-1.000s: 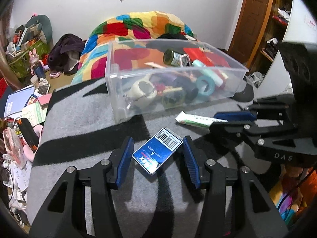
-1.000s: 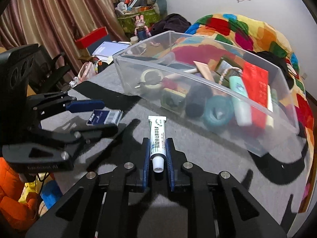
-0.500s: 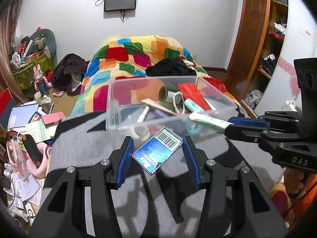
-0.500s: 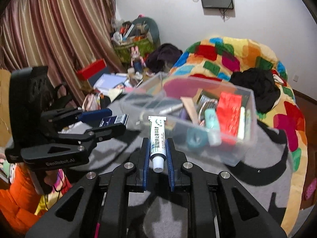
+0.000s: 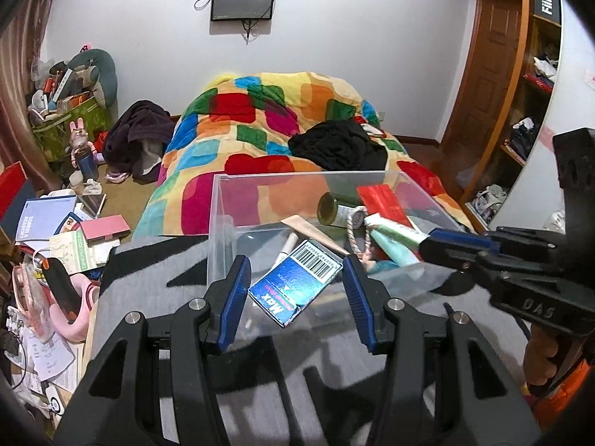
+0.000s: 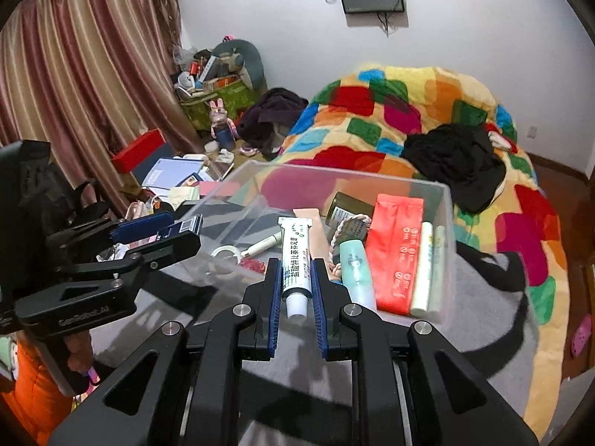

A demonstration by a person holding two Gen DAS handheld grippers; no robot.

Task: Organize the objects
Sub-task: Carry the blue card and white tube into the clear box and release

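Observation:
My left gripper (image 5: 295,286) is shut on a blue barcoded box (image 5: 295,286) and holds it in the air over the near left part of the clear plastic bin (image 5: 219,223). My right gripper (image 6: 295,286) is shut on a white ointment tube (image 6: 295,260), cap toward me, held above the bin's near edge (image 6: 452,230). Each gripper shows in the other's view: the right one (image 5: 438,239) with the tube, the left one (image 6: 171,228) with the box. The bin holds a red pouch (image 6: 399,249), a teal bottle (image 6: 355,271), a dark jar (image 5: 329,210) and other small items.
The bin stands on a grey and black blanket (image 5: 156,271). A bed with a colourful quilt (image 5: 267,130) lies behind it. Books and clutter (image 5: 67,234) cover the floor at the left. Shelves and a wooden door (image 5: 494,74) are at the right.
Both grippers have risen from the blanket with their objects and moved forward over the bin. The view now looks down into the bin from above.

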